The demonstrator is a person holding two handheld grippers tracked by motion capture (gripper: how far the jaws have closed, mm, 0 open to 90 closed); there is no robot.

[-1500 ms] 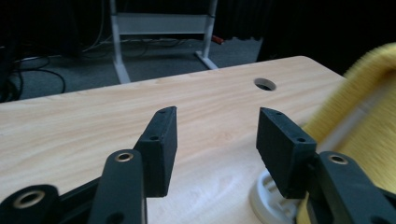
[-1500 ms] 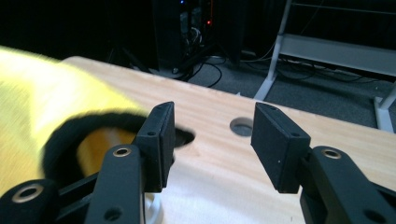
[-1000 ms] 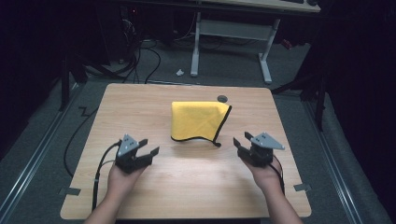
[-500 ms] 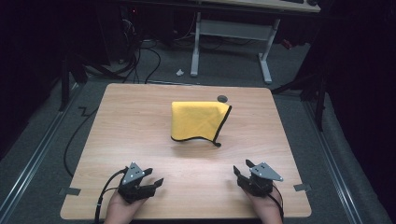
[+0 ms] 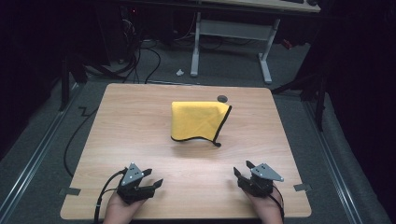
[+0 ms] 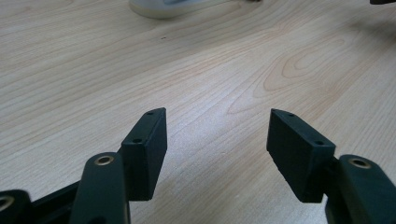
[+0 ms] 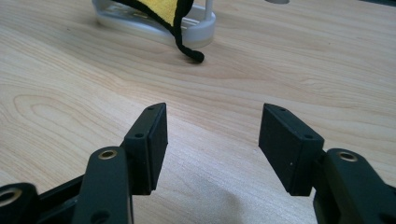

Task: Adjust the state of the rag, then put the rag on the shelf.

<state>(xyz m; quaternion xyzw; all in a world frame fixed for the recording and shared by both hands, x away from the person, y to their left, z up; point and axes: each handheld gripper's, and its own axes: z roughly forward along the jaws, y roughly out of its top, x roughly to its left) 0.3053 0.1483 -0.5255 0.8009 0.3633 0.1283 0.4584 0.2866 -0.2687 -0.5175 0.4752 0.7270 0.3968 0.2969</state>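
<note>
The yellow cloth (image 5: 198,121), edged in black, is draped over a white stand (image 7: 196,29) in the middle of the wooden table (image 5: 140,116), one corner dangling on its right side. My left gripper (image 5: 150,179) sits well short of the cloth, near the table's front edge, jaws apart over bare wood. My right gripper (image 5: 243,170) is just as far back, and its jaws have just been opening, with nothing between them. A small dark disc (image 5: 222,98) lies just behind the cloth.
</note>
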